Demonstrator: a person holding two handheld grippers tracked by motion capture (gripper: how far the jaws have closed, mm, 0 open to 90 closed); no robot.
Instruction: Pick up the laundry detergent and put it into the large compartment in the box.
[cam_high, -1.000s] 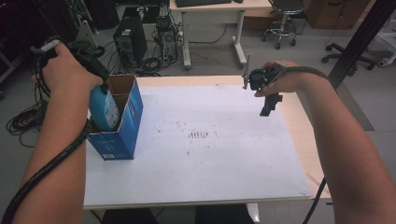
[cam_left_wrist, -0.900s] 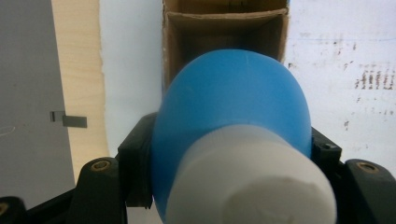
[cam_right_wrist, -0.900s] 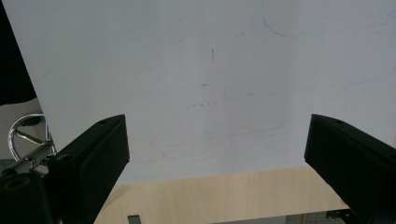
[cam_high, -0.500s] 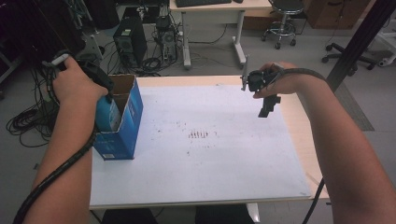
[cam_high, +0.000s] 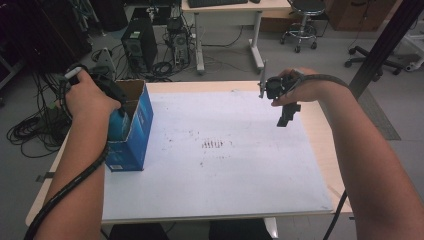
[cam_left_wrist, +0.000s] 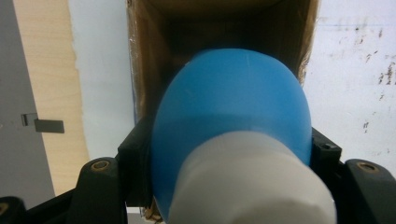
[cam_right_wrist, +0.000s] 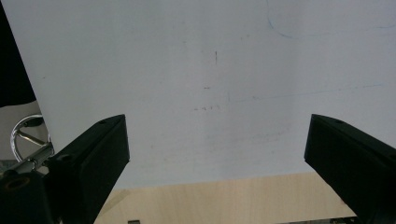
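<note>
**Blue bulb going into the box**

Left gripper (cam_left_wrist: 229, 154) has its black jaws clamped on a round blue plastic bulb-shaped thing with a white neck (cam_left_wrist: 231, 116), held right at the mouth of the open blue cardboard box with the brown inside (cam_high: 131, 125), which sits on the left side of the white sheet (cam_high: 225, 165) covering the wooden table (cam_high: 320, 125). Right gripper (cam_high: 285, 117) hangs above the sheet's far right part, jaws spread wide with nothing in them.
</note>
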